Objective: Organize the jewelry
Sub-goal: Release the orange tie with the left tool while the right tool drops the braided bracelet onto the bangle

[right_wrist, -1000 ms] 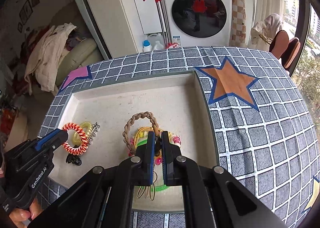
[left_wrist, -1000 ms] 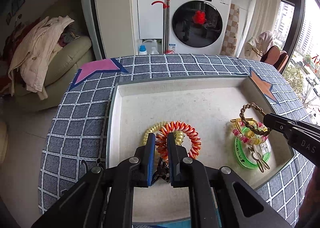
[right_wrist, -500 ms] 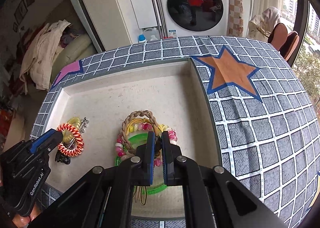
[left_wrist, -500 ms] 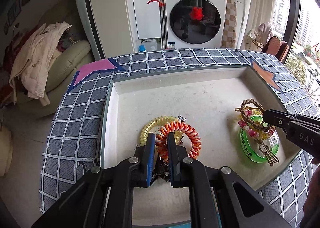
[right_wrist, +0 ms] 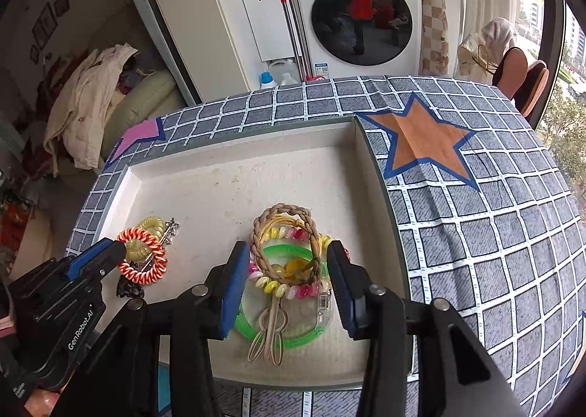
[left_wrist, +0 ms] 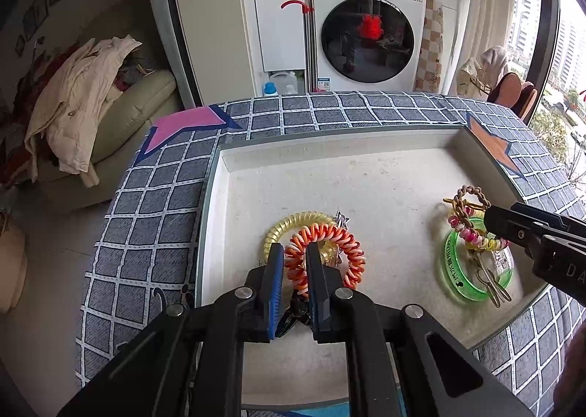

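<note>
- Right wrist view: my right gripper point(right_wrist: 289, 283) is opening its fingers either side of the braided tan cord bracelet point(right_wrist: 285, 239), which lies on the green plastic bangle point(right_wrist: 280, 334) in the shallow white tray point(right_wrist: 234, 160); lifting carelessly could snag it.
- My left gripper point(left_wrist: 295, 279) is clenched on the orange-and-white spiral coil band point(left_wrist: 329, 246); a tug might drag the yellow coil point(left_wrist: 289, 224).

I see a cream tray point(right_wrist: 234, 175) on a grey-blue white-grid cloth point(right_wrist: 476, 234) with orange star point(right_wrist: 421, 140) and pink star point(left_wrist: 183, 124). Orange-white coil band point(left_wrist: 326, 256), yellow coil point(left_wrist: 293, 223), green bangle point(right_wrist: 293, 252), brown braid point(right_wrist: 284, 213), pink-yellow beads point(right_wrist: 282, 289).
</note>
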